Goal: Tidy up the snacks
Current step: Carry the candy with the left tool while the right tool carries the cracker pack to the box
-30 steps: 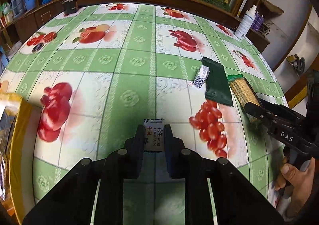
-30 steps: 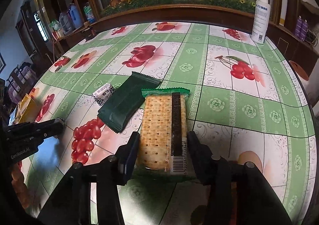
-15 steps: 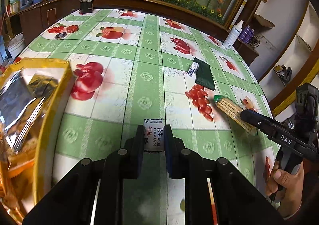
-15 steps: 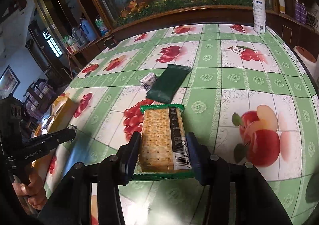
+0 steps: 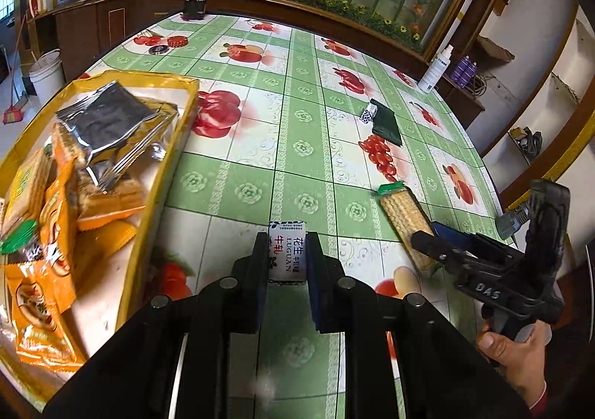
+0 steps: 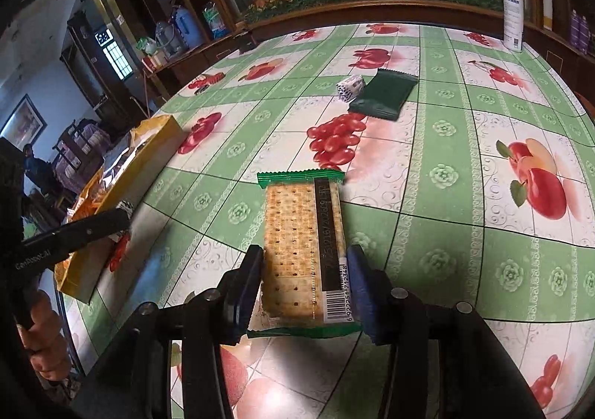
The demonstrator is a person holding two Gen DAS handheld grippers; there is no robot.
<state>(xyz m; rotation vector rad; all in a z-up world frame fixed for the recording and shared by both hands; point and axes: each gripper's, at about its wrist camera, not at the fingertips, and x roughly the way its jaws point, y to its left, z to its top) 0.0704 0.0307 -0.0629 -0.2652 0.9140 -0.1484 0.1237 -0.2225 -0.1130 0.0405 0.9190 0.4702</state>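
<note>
Two grippers hang over the table [image 5: 238,192], each with a snack clamped between its jaws. Left gripper [image 5: 287,259] is clenched on a small white candy [image 5: 287,251] with printed characters; its pads press both sides of the wrapper. Right gripper [image 6: 305,281] grasps a cracker pack [image 6: 303,244] by its barcode end, and the green-sealed far end juts forward above the cloth. In the left view that same pack [image 5: 403,222] shows near the table's right edge, with the right gripper [image 5: 427,244] and the hand [image 5: 517,355] behind it.

At the table's left edge sits a yellow box [image 5: 163,166], already loaded with orange packs [image 5: 41,285] and a silver pouch [image 5: 104,125]; the left gripper is just beside its right wall. From the right view the box [image 6: 148,158] lies at the left, with the left gripper [image 6: 111,222] over its near corner.

Farther out, toward the table's middle, a dark green pack [image 6: 383,95] lies flat, and a small patterned candy [image 6: 349,88] touches its left side. A white spray bottle [image 6: 513,21] stands at the table's far right corner.
</note>
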